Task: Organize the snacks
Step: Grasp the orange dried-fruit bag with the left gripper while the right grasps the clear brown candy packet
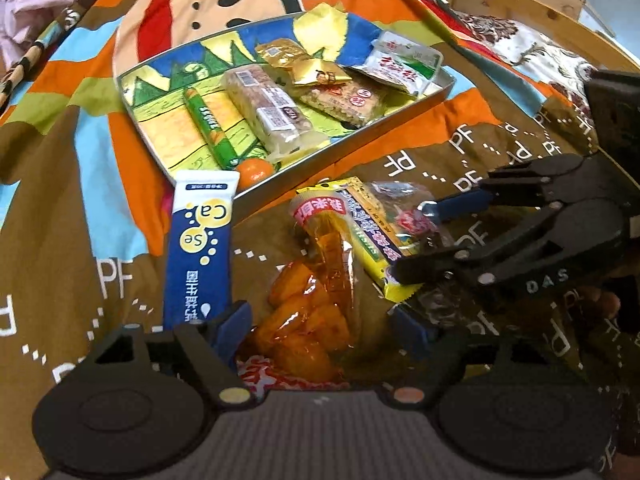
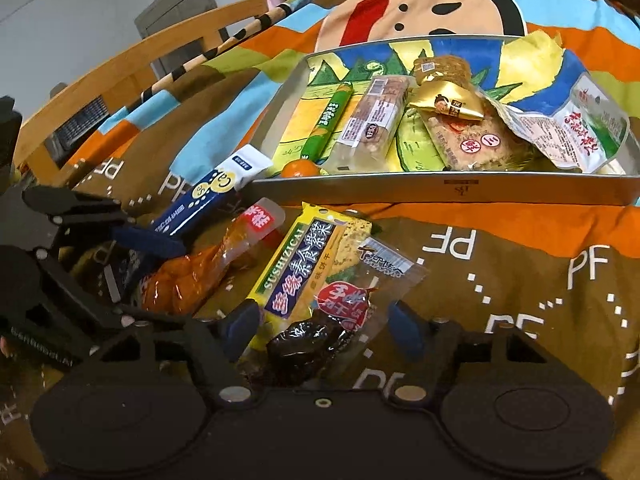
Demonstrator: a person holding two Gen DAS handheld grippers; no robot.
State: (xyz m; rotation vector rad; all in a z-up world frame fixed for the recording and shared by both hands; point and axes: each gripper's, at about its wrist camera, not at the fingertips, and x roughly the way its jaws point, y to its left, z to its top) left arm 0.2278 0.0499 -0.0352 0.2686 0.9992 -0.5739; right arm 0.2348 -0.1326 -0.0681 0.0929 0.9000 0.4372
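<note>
A clear bag of orange snacks (image 1: 304,320) lies between the fingers of my left gripper (image 1: 322,330), which is open, with a gap at its right finger. In the right wrist view my right gripper (image 2: 322,330) is shut on a clear packet of dark dried fruit (image 2: 336,312). That packet lies over a yellow packet (image 2: 296,268). A blue sachet (image 1: 200,248) leans on the rim of the metal tray (image 1: 320,164), which holds several wrapped snacks. The right gripper (image 1: 430,238) shows at the right of the left wrist view. The left gripper (image 2: 132,264) shows at the left, over the orange bag (image 2: 188,276).
Everything sits on a colourful patterned cloth (image 2: 520,264). A small orange fruit (image 1: 254,172) lies in the tray's near corner. A wooden chair (image 2: 120,60) and a striped stick (image 2: 192,64) stand beyond the left edge. Pink fabric (image 1: 32,20) lies at the far side.
</note>
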